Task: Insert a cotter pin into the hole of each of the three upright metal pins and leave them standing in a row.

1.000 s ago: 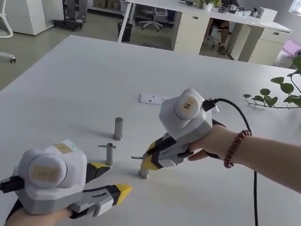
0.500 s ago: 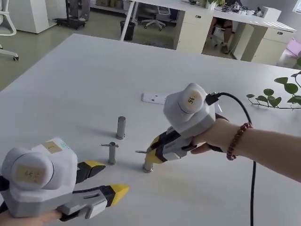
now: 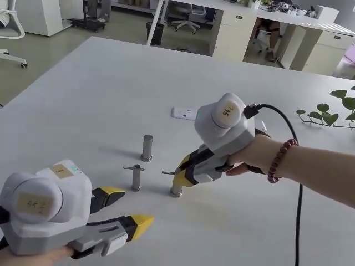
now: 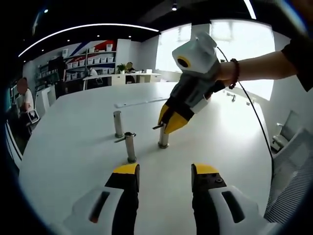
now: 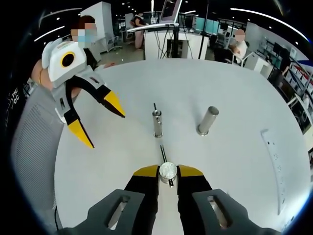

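right gripper (image 3: 181, 176): jaws pinching top of near pin (image 5: 167, 172), cotter pin (image 3: 166, 173) through it | left gripper (image 4: 164, 170): jaws spread, by near edge of bench (image 3: 100, 77) | middle pin (image 3: 136, 178), far pin (image 3: 147, 147): upright mid-bench, just beyond

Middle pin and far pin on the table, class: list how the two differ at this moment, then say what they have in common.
The middle pin has a cotter pin crosswise through its top; the far pin carries none. The middle pin stands closer to the open left gripper; the far pin stands beyond it, toward the power strip. Both are upright metal cylinders on the white table, and no gripper touches either.
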The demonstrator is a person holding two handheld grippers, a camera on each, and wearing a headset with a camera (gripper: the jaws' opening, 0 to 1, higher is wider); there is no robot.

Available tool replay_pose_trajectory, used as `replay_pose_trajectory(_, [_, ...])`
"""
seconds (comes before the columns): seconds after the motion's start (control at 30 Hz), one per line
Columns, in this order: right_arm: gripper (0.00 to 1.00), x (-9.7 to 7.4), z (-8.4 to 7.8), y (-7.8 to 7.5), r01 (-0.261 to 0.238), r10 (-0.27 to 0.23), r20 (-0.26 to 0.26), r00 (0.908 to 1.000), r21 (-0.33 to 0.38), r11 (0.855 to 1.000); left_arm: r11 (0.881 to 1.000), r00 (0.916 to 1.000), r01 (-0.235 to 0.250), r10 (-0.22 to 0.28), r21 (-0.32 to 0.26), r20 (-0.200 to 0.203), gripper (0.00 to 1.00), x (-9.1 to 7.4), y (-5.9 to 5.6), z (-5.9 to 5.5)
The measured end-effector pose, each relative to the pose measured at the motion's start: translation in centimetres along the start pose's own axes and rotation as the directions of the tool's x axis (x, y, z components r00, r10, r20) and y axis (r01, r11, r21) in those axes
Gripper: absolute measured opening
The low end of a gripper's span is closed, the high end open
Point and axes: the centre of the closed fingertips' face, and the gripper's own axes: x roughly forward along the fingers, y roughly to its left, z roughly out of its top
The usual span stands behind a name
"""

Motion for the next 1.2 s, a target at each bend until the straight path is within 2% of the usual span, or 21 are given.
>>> replay_pose_trajectory(0.23, [0.08, 0.1, 0.0, 0.1, -0.019, 0.019, 0.001, 0.9998, -0.001, 1.000, 1.000, 1.0000, -0.001, 0.001, -0.007, -0.009, 0.41, -0.1, 0.1, -0.3])
replay_pose_trajectory(0.3, [0.09, 0.1, -0.1, 0.1, -0.030, 0.030, 0.000, 0.9995, 0.018, 0.999, 1.000, 0.9999, -0.004, 0.004, -0.008, -0.010, 0.41, -0.1, 0.2, -0.3])
replay_pose_trajectory(0.33, [0.09, 0.1, 0.0, 0.1, -0.033, 0.033, 0.003, 0.9995, 0.001, 0.999, 1.000, 0.9999, -0.007, 0.007, -0.008, -0.010, 0.41, -0.1, 0.2, -0.3])
replay_pose_trajectory(0.7, [0.09, 0.1, 0.0, 0.3, -0.027, 0.027, 0.016, 0.9995, 0.022, 0.999, 1.000, 0.9999, -0.014, 0.014, -0.010, -0.004, 0.42, -0.3, 0.5, -0.2])
replay_pose_trajectory(1.03, [0.18, -0.3, 0.6, 0.5, -0.039, 0.036, 0.059, 0.9976, 0.052, 0.998, 1.000, 0.9997, -0.022, 0.023, -0.007, 0.004, 0.43, -0.6, 0.7, 0.1])
replay_pose_trajectory(1.2, [0.21, -1.3, 1.9, 0.0, -0.024, 0.012, 0.117, 0.9931, 0.103, 0.994, 1.000, 0.9998, -0.019, 0.019, -0.003, 0.003, 0.44, -0.8, 0.7, 0.1])
